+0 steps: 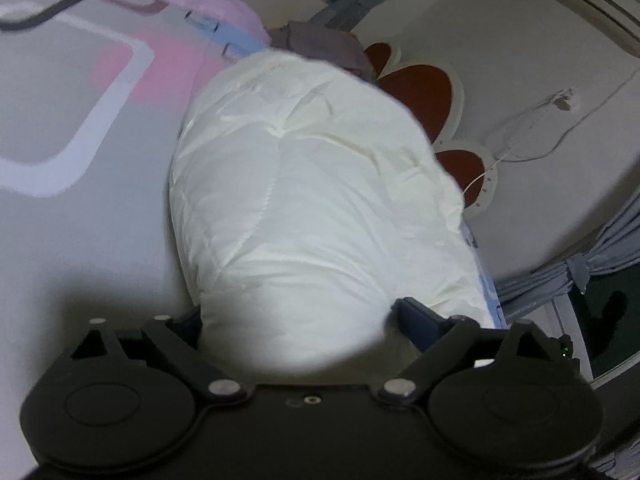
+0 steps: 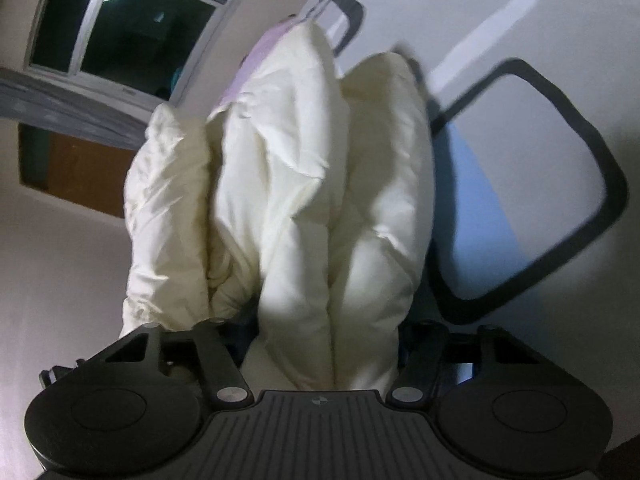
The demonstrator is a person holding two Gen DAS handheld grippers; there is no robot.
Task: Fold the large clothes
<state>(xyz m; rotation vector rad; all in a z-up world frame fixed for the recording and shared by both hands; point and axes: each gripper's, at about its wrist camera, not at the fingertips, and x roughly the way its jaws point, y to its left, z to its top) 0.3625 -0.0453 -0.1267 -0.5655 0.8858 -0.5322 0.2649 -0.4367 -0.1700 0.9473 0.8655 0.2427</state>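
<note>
Both grippers, left gripper and right gripper, clamp the puffy white quilted garment, bunched between their fingers. Probably holding two edges to fold it over the patterned bedsheet.

Patterned bed sheet (grey, pink and white), puffy white padded garment on it

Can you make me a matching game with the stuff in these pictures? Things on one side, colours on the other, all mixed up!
Things:
1. puffy quilt
2. fuzzy blanket
3. heart shapes on the wall
4. curtain

Colours:
A. dark red
B. grey
C. creamy white
D. pink

Pairs: 1-C, 2-D, 3-A, 4-B
</note>
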